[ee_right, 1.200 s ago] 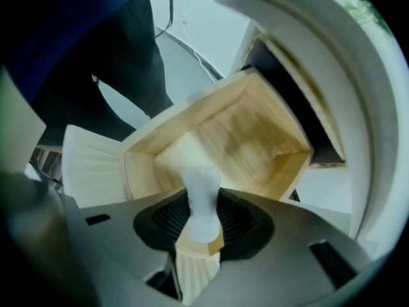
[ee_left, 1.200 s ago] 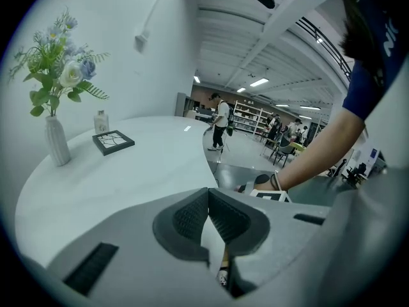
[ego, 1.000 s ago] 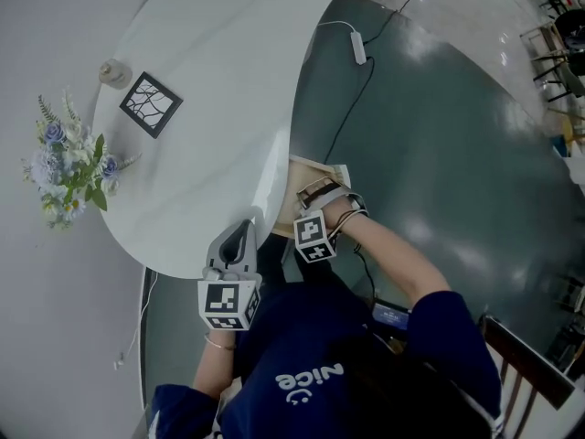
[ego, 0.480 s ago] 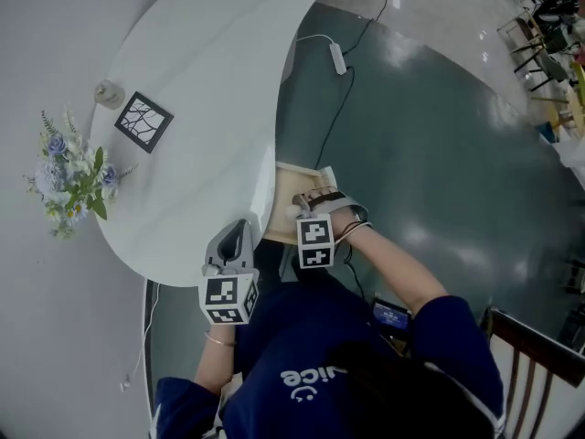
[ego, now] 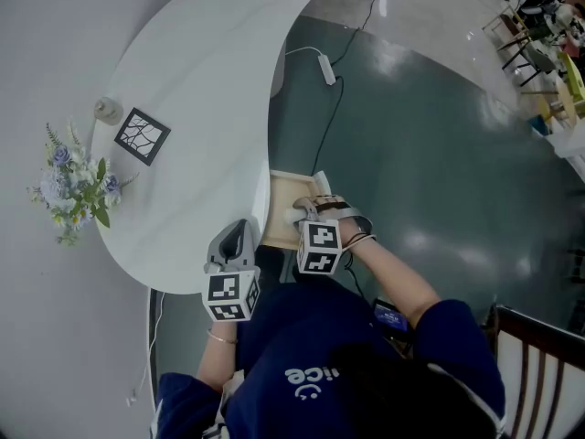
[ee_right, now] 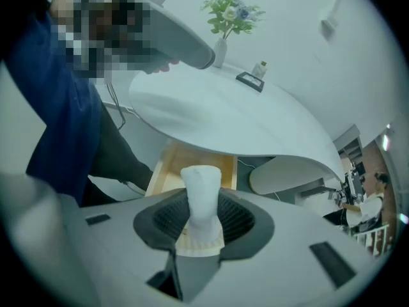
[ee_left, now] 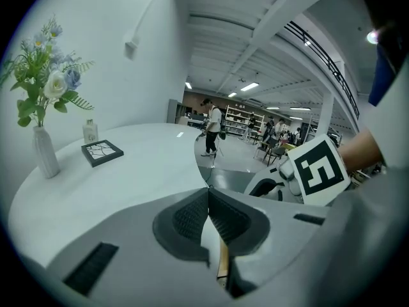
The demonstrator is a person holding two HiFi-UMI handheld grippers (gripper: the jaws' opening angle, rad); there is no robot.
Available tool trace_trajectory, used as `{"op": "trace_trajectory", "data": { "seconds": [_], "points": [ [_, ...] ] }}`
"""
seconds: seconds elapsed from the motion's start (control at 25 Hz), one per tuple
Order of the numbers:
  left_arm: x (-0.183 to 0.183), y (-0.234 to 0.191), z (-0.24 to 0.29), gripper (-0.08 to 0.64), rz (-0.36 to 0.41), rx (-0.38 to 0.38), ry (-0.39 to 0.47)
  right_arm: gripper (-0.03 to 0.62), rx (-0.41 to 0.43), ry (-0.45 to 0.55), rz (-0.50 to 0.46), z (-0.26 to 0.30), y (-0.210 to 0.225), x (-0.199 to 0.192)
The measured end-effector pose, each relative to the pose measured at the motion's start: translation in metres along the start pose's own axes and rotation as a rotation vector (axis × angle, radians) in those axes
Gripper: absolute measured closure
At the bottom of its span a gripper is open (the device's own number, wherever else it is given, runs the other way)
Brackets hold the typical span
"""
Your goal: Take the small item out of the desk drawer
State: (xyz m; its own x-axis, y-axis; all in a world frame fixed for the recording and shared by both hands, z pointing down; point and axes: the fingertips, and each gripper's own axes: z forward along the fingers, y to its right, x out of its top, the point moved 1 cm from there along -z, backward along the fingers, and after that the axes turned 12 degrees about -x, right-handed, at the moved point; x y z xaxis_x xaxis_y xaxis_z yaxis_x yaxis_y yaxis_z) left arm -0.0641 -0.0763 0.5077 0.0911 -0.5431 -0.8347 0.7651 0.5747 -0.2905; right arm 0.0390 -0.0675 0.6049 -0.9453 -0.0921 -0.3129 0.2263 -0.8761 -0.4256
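The right gripper [ee_right: 203,216] clamps a small white item [ee_right: 201,179], held just above the open drawer [ee_right: 165,166]. Left of the drawer, the left gripper [ee_left: 208,203] is at the desk [ee_left: 128,171] edge, its jaws pressed together on nothing.

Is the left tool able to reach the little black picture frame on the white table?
Probably yes. Only bare white curved table lies between the left tool and the small black square picture frame. The tool is shut, so it would need opening first.
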Motion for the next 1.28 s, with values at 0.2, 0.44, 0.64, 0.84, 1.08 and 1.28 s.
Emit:
{"op": "trace_trajectory", "data": {
  "seconds": [0.2, 0.44, 0.64, 0.84, 1.08, 1.28],
  "points": [
    [0.001, 0.004, 0.004, 0.557, 0.017, -0.018, -0.006, 0.454, -0.027, 0.031, 0.144, -0.019, 0.009, 0.007],
    [0.007, 0.017, 0.009, 0.557, 0.042, -0.053, -0.001, 0.454, -0.069, 0.051, 0.299, -0.039, 0.017, 0.006],
    [0.012, 0.023, 0.011, 0.557, 0.068, -0.074, 0.005, 0.454, -0.114, 0.085, 0.472, -0.055, 0.027, 0.008],
    [0.016, 0.031, 0.015, 0.557, 0.091, -0.099, 0.0, 0.454, -0.189, 0.114, 0.59, -0.073, 0.042, 0.006],
    [0.027, 0.049, 0.022, 0.557, 0.135, -0.153, 0.006, 0.454, -0.271, 0.136, 0.746, -0.096, 0.06, -0.007],
    [0.038, 0.055, 0.026, 0.557, 0.143, -0.171, 0.019, 0.454, -0.311, 0.145, 0.895, -0.11, 0.07, -0.02]
  ]
}}
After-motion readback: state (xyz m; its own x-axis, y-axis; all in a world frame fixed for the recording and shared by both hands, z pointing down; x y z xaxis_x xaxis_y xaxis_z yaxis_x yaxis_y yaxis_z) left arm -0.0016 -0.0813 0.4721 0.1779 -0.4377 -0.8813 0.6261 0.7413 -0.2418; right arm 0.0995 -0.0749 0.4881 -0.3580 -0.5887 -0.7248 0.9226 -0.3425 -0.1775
